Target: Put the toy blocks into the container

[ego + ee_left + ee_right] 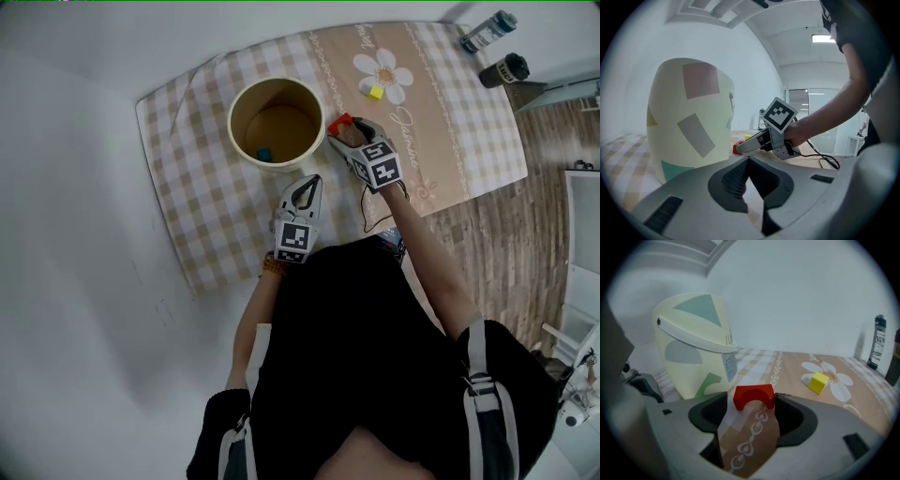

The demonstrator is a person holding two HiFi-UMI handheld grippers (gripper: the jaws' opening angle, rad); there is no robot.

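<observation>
A cream container (pixel 277 122) stands on the checked cloth, with a blue block (pixel 264 155) lying inside it. Just right of it sits a red arch block (pixel 339 123) on the cloth. My right gripper (pixel 341 133) reaches it from below. In the right gripper view the red arch block (pixel 753 396) stands between the tips of my right gripper (pixel 751 409), whose jaws are spread wide and not pressing on it. A yellow block (pixel 818 382) lies farther right on a flower print. My left gripper (pixel 312 178) rests in front of the container (pixel 689 117), its tips together and empty.
The checked cloth (pixel 206 197) covers a white table. Two bottles (pixel 488 31) (pixel 504 69) stand at the cloth's far right corner. A black cable (pixel 375 220) trails from the right gripper. Wooden floor (pixel 525 234) lies to the right.
</observation>
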